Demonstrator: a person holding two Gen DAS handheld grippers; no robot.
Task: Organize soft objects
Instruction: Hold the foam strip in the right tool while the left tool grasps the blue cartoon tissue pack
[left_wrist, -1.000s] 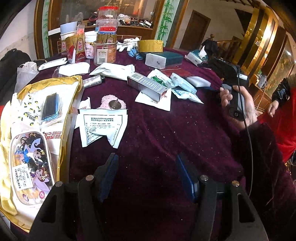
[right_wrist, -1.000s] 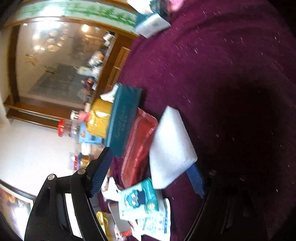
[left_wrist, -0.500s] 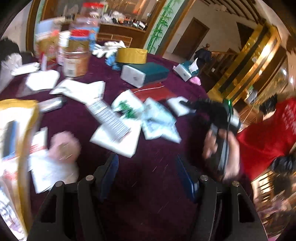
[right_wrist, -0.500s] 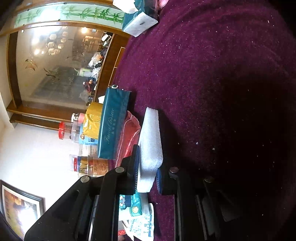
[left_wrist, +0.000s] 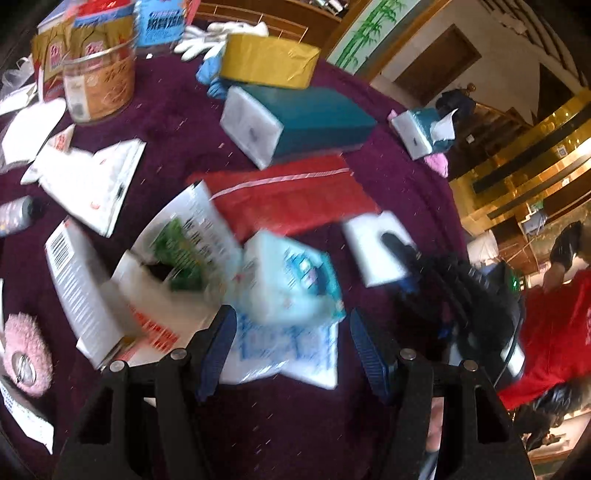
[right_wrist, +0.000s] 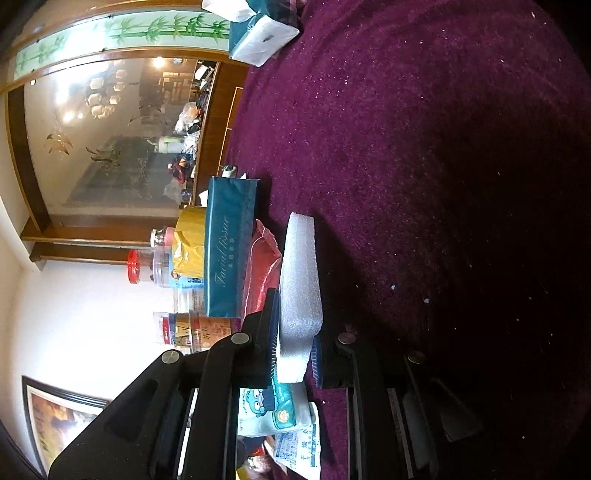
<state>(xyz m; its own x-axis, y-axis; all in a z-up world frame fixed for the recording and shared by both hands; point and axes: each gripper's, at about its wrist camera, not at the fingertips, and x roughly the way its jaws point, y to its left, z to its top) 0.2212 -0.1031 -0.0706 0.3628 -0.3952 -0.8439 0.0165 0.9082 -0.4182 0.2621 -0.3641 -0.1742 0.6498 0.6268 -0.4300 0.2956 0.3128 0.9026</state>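
My right gripper (right_wrist: 293, 350) has just closed its fingers on the white foam pad (right_wrist: 299, 288), and the pad sits pinched between them at its near end, standing on edge with its long side against the purple bench (right_wrist: 424, 155). From the left camera I can see the same foam pad (left_wrist: 373, 243) with the dark right gripper (left_wrist: 397, 245) clamped on it, just right of the red pouch (left_wrist: 295, 195).

My left gripper (left_wrist: 290, 347) hangs over the middle of the bench with its fingers spread and nothing between them. Below the gap lies a pale blue tissue packet (left_wrist: 291, 280) on top of a white printed sachet (left_wrist: 288, 350) (this whole patch is blurred, so I can't read the print). Left of those are a green and white packet (left_wrist: 184, 236), a long white box with a barcode (left_wrist: 77, 288) and a pink fluffy puff (left_wrist: 26, 354) near the left edge.

Farther back stands the teal tissue box (left_wrist: 303, 118), with a yellow packet (left_wrist: 269, 61) behind it and a clear jar (left_wrist: 98, 85) to the left. A second, smaller tissue pack (left_wrist: 421, 129) sits at the right rim of the bench. In the right camera the teal tissue box (right_wrist: 227, 247) stands beside the red pouch (right_wrist: 262, 266), which is just next to the foam pad. A person in a red top (left_wrist: 550, 332) is at the right.
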